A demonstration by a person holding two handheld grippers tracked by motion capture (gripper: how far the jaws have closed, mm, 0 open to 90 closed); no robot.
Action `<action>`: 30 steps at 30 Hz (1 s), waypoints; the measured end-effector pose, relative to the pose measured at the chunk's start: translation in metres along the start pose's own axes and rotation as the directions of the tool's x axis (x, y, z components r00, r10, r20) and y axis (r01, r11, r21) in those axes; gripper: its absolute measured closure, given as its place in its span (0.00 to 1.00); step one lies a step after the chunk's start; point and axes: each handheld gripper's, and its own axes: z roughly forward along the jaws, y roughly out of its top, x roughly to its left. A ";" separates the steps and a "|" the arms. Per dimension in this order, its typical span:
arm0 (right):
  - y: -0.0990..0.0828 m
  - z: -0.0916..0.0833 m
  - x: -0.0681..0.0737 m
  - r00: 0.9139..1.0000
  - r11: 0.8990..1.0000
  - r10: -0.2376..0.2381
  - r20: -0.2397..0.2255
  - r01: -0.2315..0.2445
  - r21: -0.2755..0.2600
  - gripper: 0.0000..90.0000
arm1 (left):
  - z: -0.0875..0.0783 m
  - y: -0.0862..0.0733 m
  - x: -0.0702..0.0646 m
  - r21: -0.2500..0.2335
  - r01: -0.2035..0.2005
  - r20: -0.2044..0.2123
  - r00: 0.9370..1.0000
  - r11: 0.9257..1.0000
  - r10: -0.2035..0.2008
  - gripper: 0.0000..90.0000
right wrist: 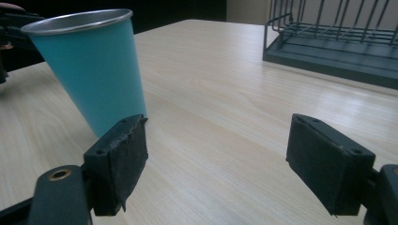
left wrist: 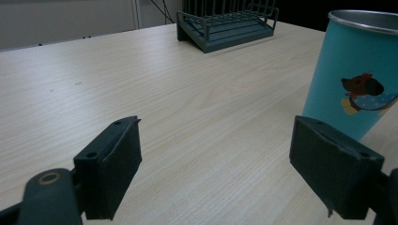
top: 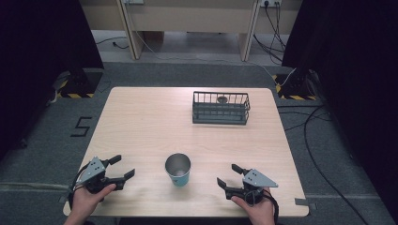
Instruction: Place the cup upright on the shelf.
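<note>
Right now both tools sit low at the near edge of the worktop [top: 141, 117], and neither has anything between its jaws. The left hand-held gripper [top: 123, 167] has its jaws spread wide, pointing in toward the middle, and the right hand-held gripper [top: 228, 175] mirrors it from the other side, just as wide. Between them, clear of both, stands the teal cup [top: 178, 169], upright, with a bare metal rim and a small cartoon dog printed on its wall; in the left gripper view it rises just past the right-hand jaw, in the right gripper view just past the left-hand one. Farther back, well apart from the cup, is a dark wire basket [top: 220, 108], with a small round object inside it that is too small to identify. My reading is that this is the approach stage, before any grasp. The next move probably calls for one gripper to slide in until the cup's wall lies between its pads, then close gently, since a tapered cup could tip or slip.
</note>
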 end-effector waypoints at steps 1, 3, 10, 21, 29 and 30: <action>0.000 0.001 0.001 1.000 1.000 -0.004 -0.005 0.004 -0.001 0.24 | 0.000 0.000 0.000 0.001 -0.002 0.000 1.000 1.000 0.002 0.18; 0.001 0.002 0.003 1.000 1.000 -0.016 -0.015 0.016 0.005 0.24 | 0.000 0.000 0.000 0.000 -0.004 0.000 1.000 1.000 0.004 0.18; 0.010 0.006 0.011 0.998 1.000 -0.021 -0.057 0.021 -0.008 0.24 | 0.000 0.000 0.000 0.001 -0.003 -0.001 1.000 1.000 0.003 0.18; 0.022 0.018 0.021 0.993 0.999 -0.051 -0.103 0.049 -0.018 0.23 | 0.000 0.000 0.000 0.004 0.001 -0.004 1.000 1.000 -0.001 0.18; 0.029 0.029 0.028 0.988 0.998 -0.069 -0.137 0.067 -0.018 0.23 | 0.000 0.000 0.000 0.003 0.003 -0.004 1.000 1.000 -0.003 0.18; 0.030 0.030 0.030 0.988 0.998 -0.070 -0.140 0.068 -0.018 0.23 | 0.000 0.000 0.000 0.004 0.003 -0.004 1.000 1.000 -0.003 0.18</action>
